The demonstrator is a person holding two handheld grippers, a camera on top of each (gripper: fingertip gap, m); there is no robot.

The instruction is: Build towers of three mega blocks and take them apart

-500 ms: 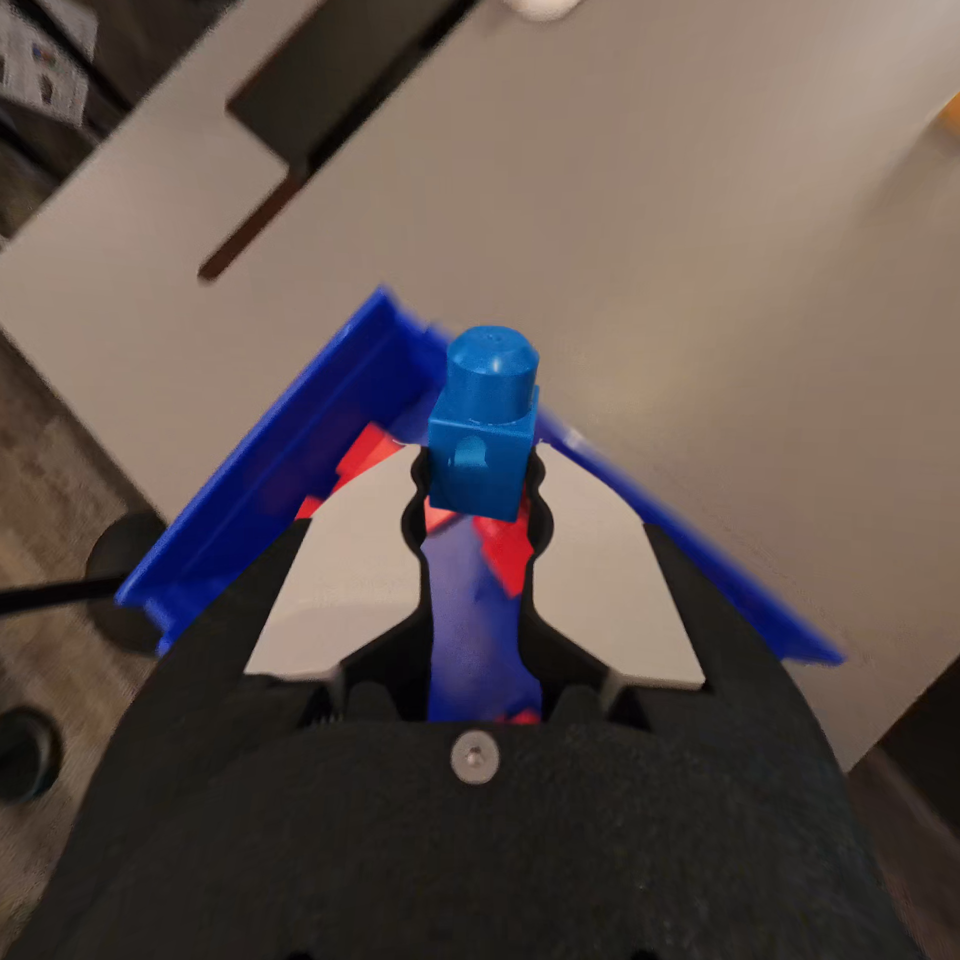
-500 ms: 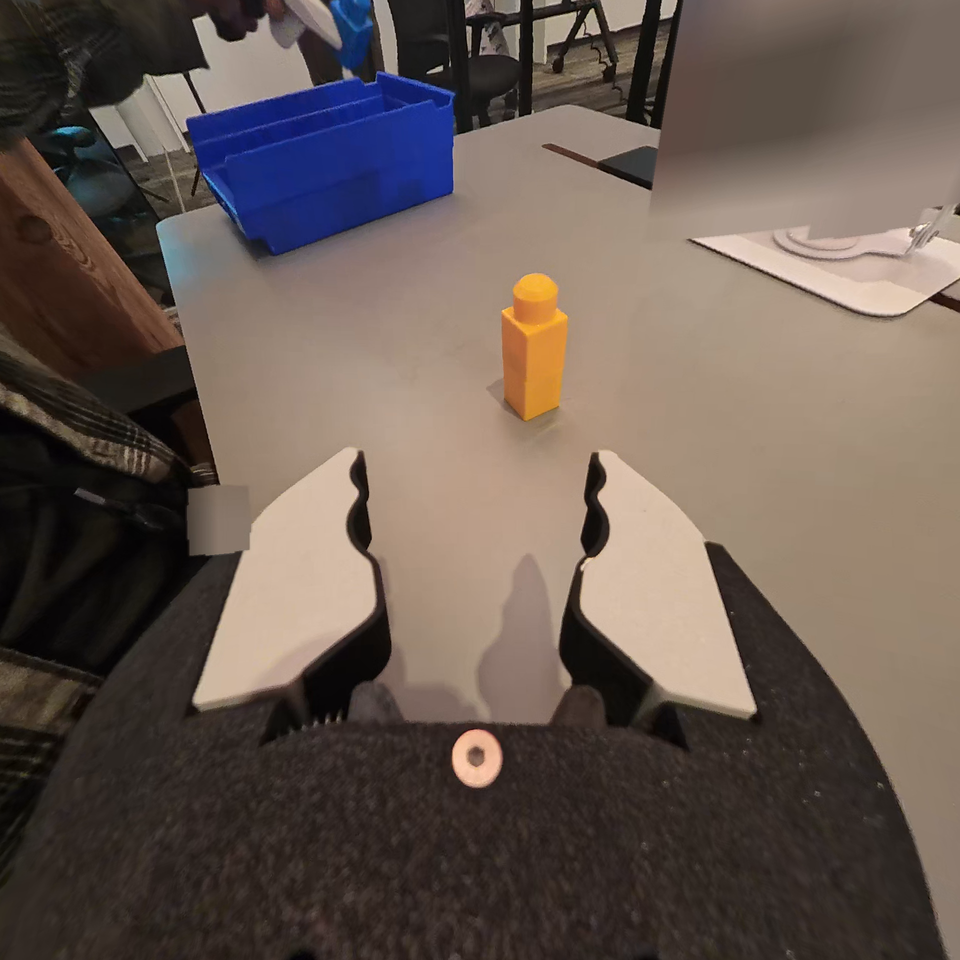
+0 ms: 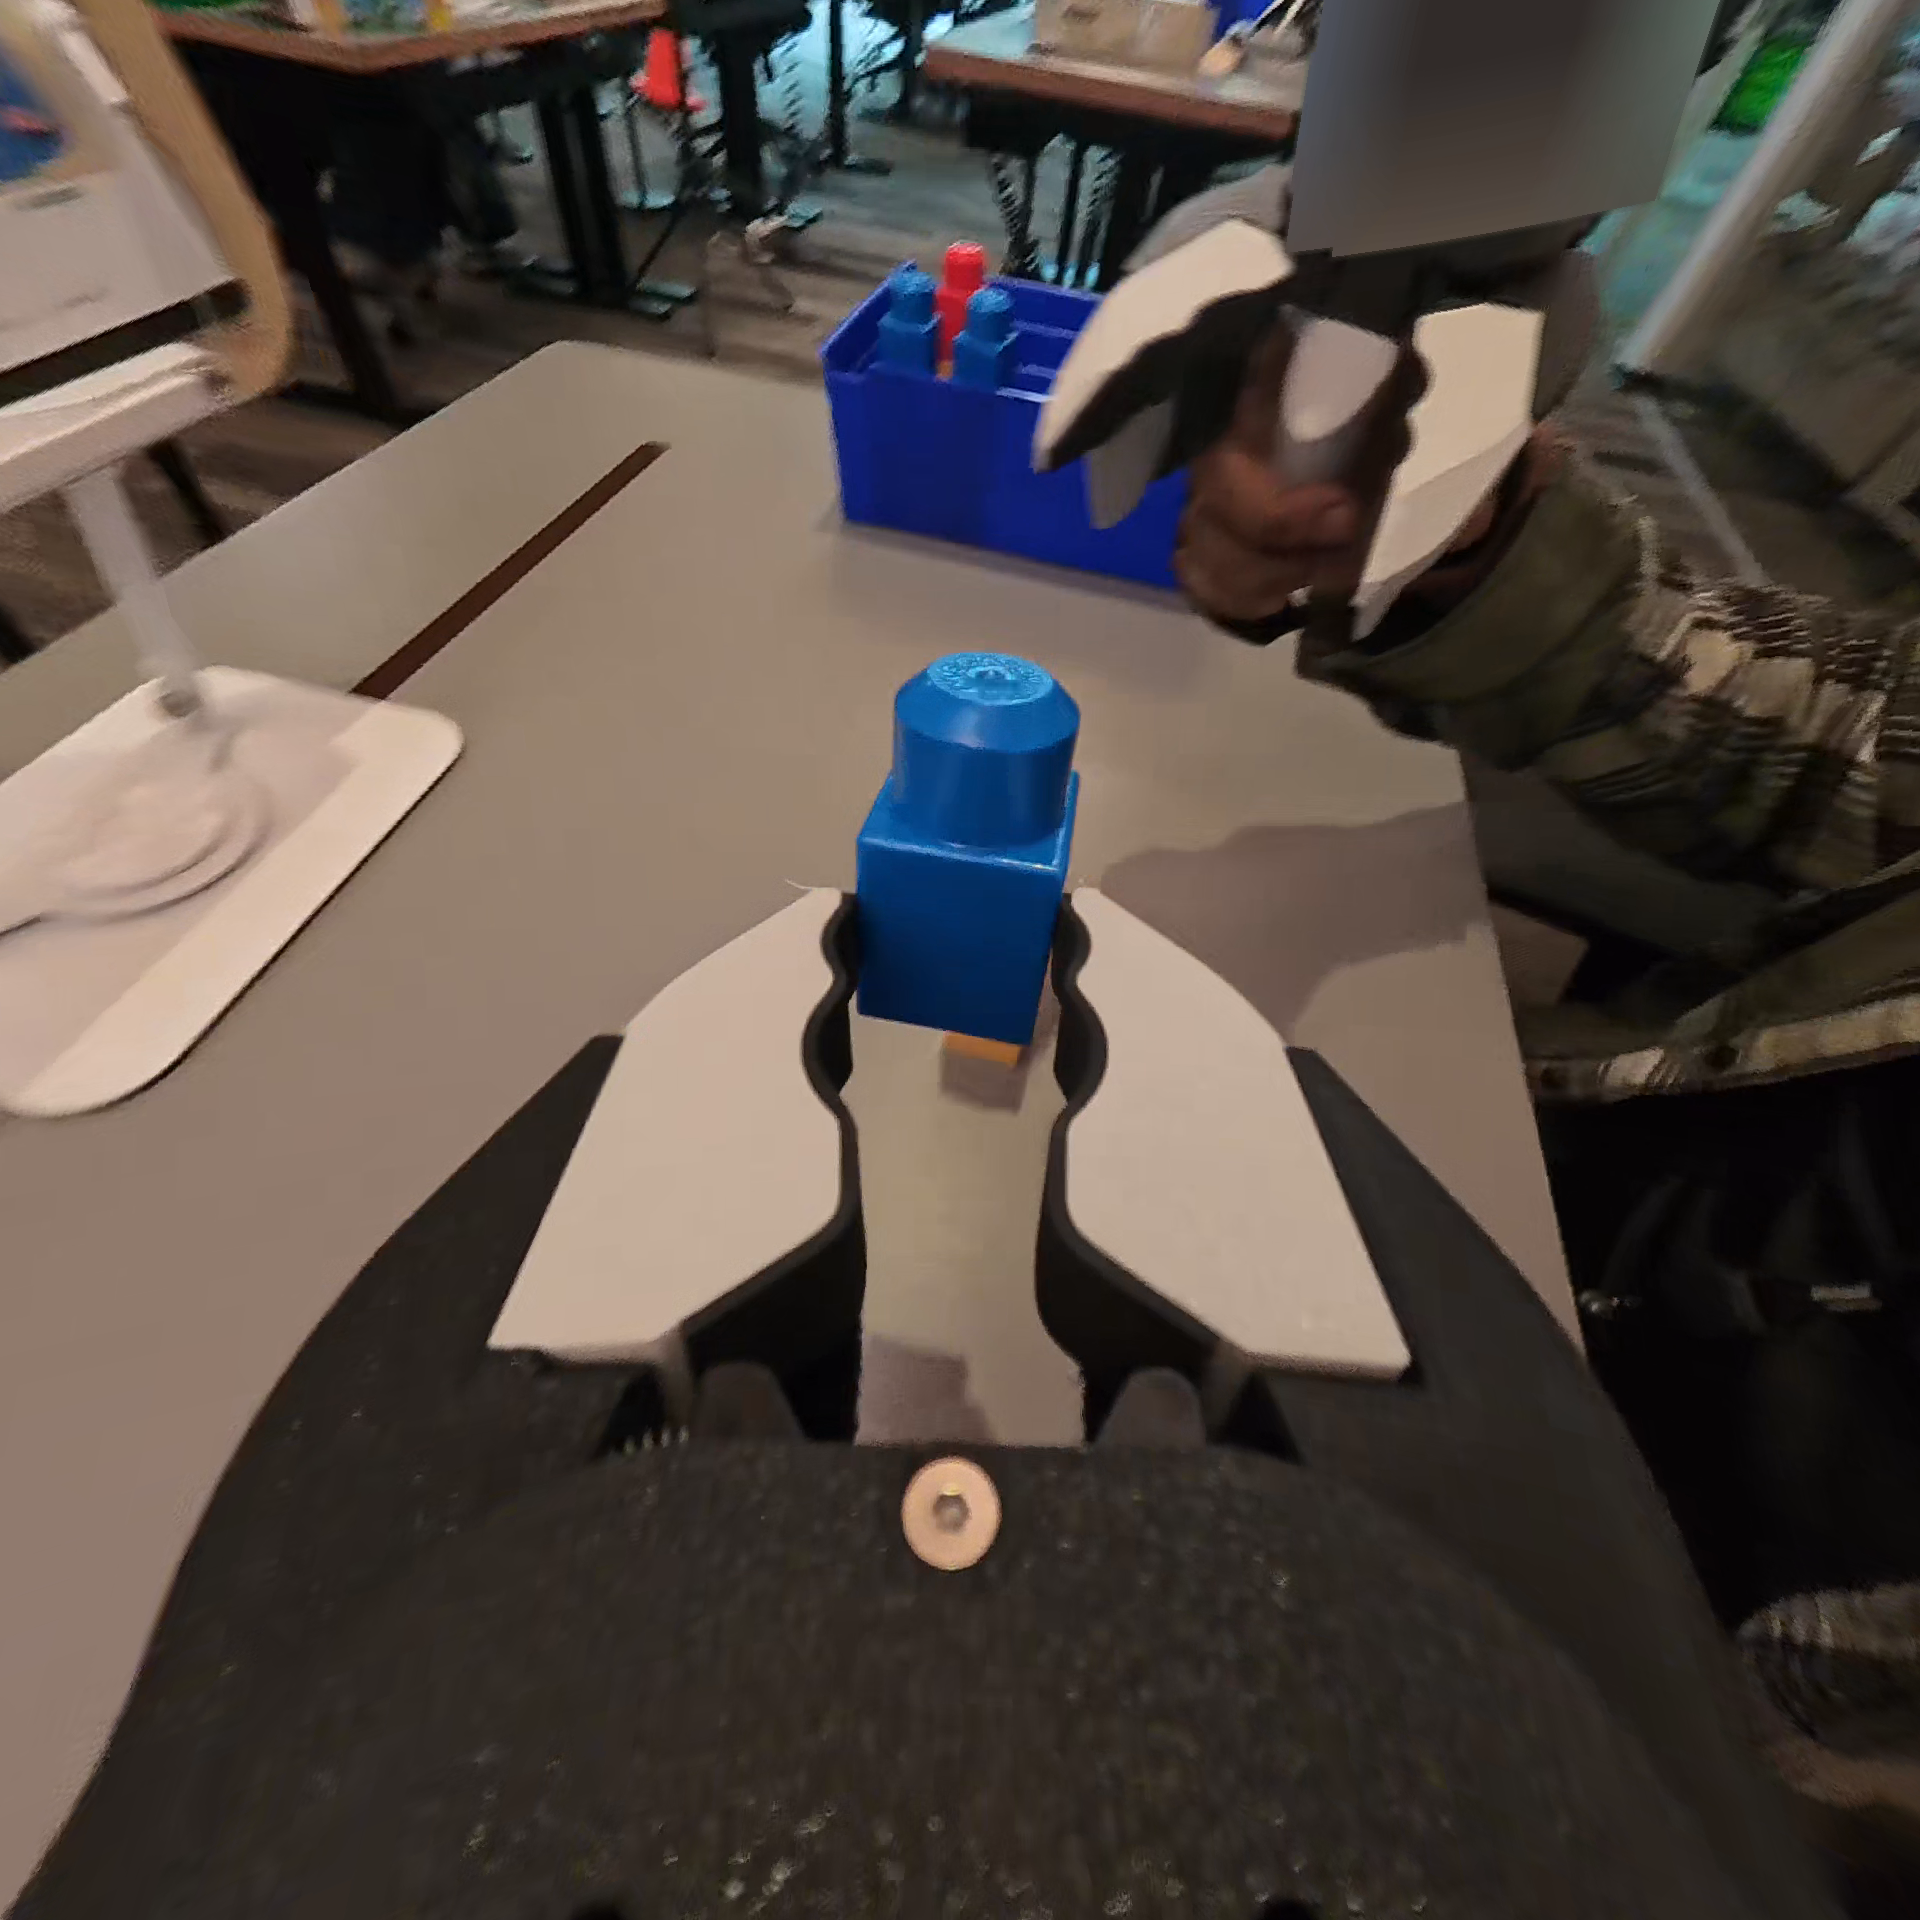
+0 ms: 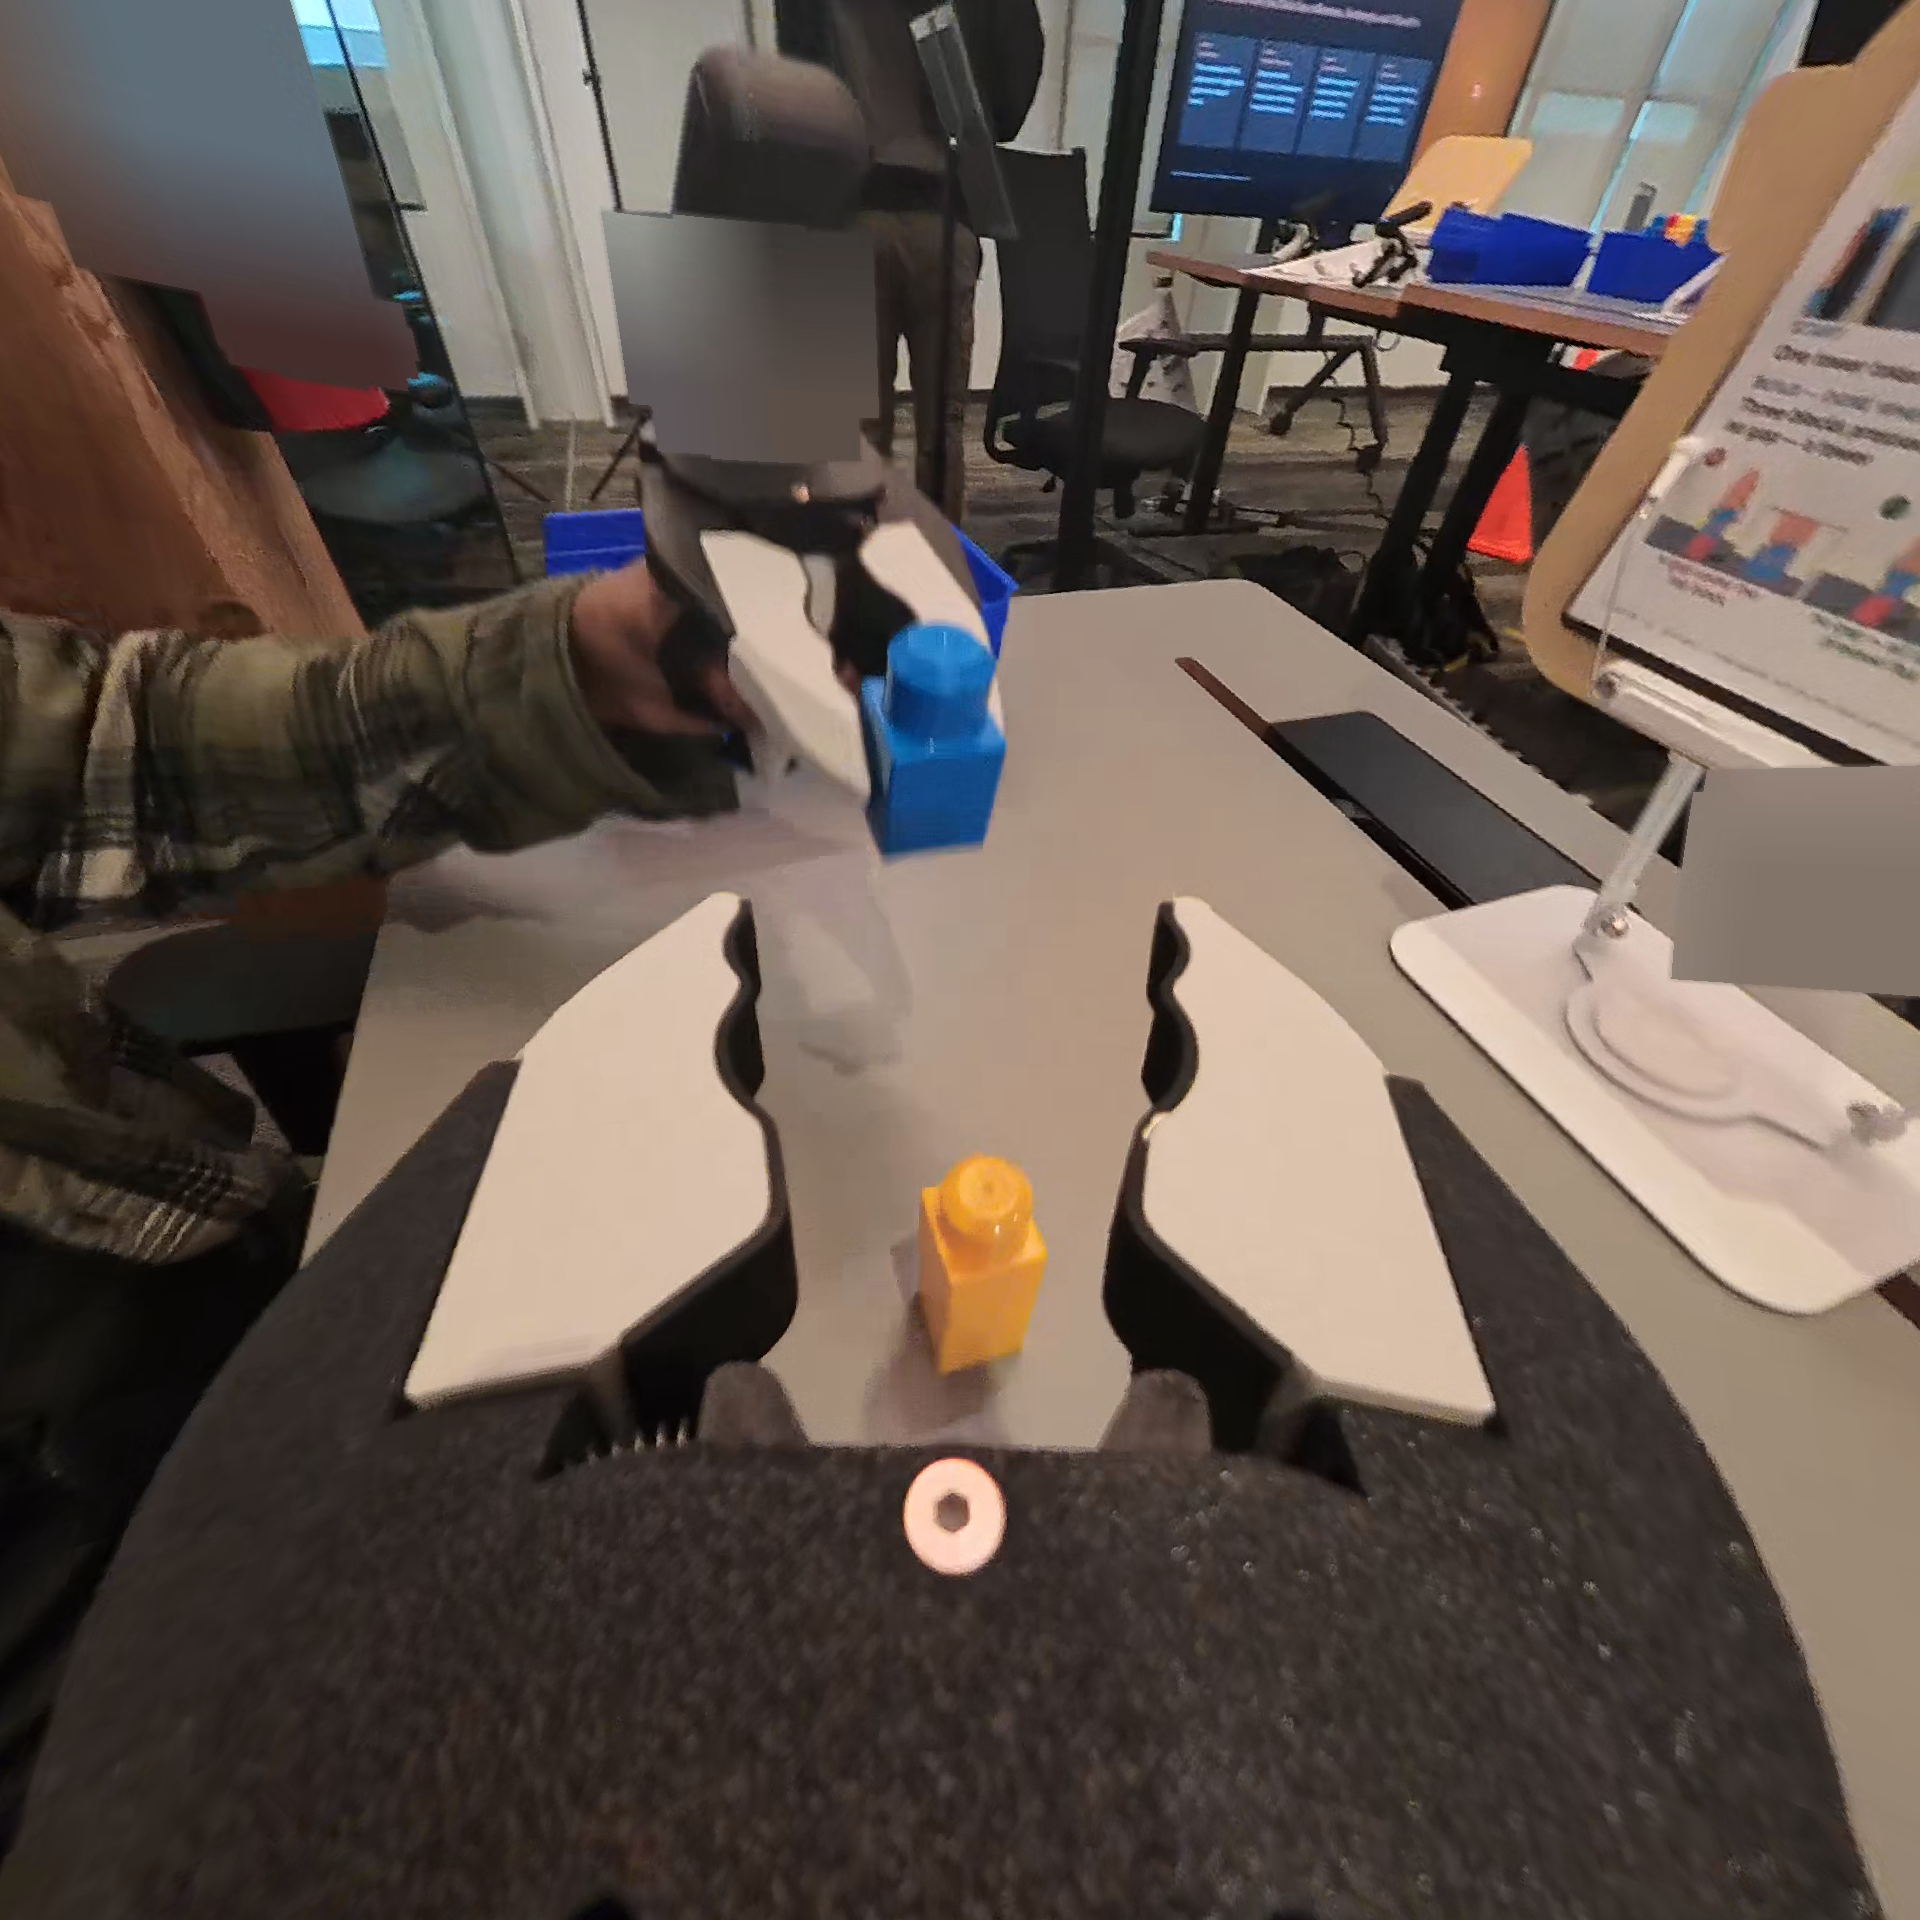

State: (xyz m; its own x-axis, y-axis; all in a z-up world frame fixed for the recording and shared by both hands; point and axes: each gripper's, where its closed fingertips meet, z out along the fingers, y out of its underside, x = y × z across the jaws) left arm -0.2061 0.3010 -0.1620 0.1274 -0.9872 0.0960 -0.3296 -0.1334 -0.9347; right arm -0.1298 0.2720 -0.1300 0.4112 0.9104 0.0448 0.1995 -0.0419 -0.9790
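Observation:
My left gripper [image 3: 956, 914] is shut on a blue block [image 3: 961, 904] and holds it upright above the grey table [image 3: 675, 748]. Just under it an edge of the yellow block [image 3: 982, 1051] shows. In the right wrist view the yellow block [image 4: 982, 1268] stands upright on the table between the fingers of my open right gripper [image 4: 956, 920], untouched. The left gripper [image 4: 925, 727] with the blue block [image 4: 940, 800] hangs farther off, above and beyond the yellow one. The right gripper [image 3: 1205, 540] also shows in the left wrist view, raised at right.
A blue bin [image 3: 935, 457] with blue and red blocks stands at the table's far edge. A white stand base [image 4: 1662, 1091] with a board is on the right, also at the left of the left wrist view [image 3: 208, 831]. A black slab [image 4: 1423, 790] lies beyond it. One gripper's finger ends stand about 10 cm off the other's.
My left gripper has carried the blue block from over the bin to above the yellow block. My right gripper has moved forward, so the yellow block is now between its fingers.

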